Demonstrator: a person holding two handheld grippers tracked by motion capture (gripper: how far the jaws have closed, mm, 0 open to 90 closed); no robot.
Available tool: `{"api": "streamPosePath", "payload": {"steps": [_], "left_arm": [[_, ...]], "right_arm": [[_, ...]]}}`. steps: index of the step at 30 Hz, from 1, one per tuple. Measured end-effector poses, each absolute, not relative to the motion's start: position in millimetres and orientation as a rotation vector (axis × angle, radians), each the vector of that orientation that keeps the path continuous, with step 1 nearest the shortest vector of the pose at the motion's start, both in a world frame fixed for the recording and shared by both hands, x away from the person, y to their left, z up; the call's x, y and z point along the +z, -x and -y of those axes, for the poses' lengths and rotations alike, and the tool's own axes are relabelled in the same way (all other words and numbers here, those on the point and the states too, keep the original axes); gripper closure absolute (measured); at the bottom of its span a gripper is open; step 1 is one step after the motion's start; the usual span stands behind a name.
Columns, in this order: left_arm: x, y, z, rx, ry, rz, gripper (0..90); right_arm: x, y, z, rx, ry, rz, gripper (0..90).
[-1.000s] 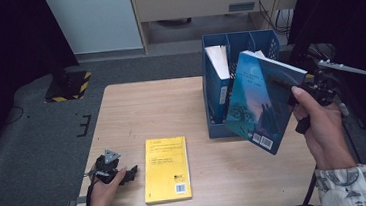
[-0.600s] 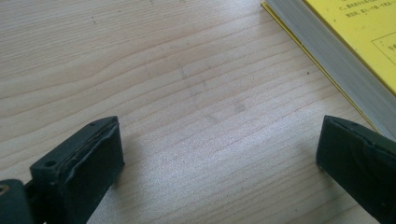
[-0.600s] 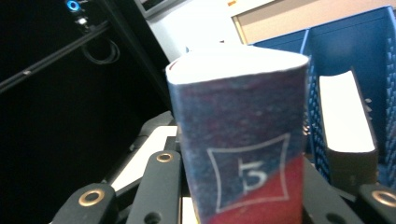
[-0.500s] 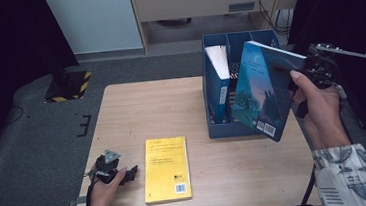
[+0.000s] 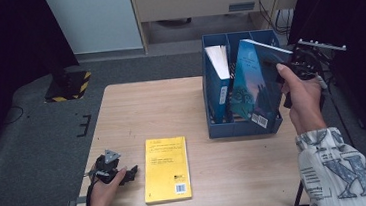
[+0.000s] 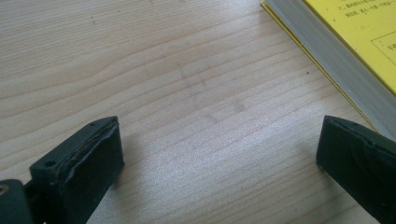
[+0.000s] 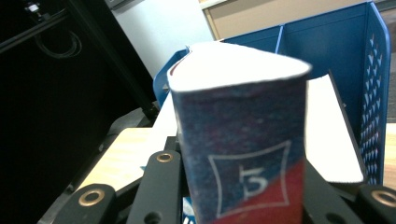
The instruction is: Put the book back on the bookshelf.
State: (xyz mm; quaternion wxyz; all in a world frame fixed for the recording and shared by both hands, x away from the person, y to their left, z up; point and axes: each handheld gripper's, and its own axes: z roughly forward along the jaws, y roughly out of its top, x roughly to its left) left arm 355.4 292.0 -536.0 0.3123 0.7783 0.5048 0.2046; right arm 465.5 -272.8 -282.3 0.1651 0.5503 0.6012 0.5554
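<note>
The room was dim, with dark curtains at both sides, a pale panel and a beige cabinet at the back, and a grey carpeted floor (image 5: 34, 146) carrying a black-and-yellow striped block. In the middle stood a light wooden table (image 5: 146, 111), its grain plain and unmarked in the left gripper view.

At the table's far right stood a blue file box (image 5: 243, 127) with upright dividers, one book (image 5: 217, 80) already standing in its left slot. Compared with the high view a second earlier, the blue book (image 5: 254, 84) had moved from out in front of the box, where it hung tilted over the table, up and over the box, and it had turned nearly upright. Its lower edge was now dipping into the right slot, its top leaning slightly toward the person's right hand. This suggested that shelving was nearly done: the book probably needed only to be lowered and released.

The right gripper (image 5: 288, 71) was clamped on the blue book's spine; its own view showed that spine (image 7: 243, 154) pinched between the two black jaws, the box's walls behind.

A yellow book (image 5: 166, 168) lay flat near the table's front edge, apparently next to be shelved. Just to its left, the left gripper (image 5: 127, 174) rested on the table in the person's left hand, jaws spread wide and holding nothing, the yellow book's page edge (image 6: 327, 56) beside one jaw.
</note>
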Motion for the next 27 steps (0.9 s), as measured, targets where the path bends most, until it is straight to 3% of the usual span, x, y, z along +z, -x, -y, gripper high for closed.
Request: {"api": "streamPosePath", "payload": {"steps": [27], "left_arm": [[-536,-356,-291,0.54,-2.052,-1.331,0.0]], "right_arm": [[-290,-500,259,1.453,-1.583,-1.689,73.0]]}}
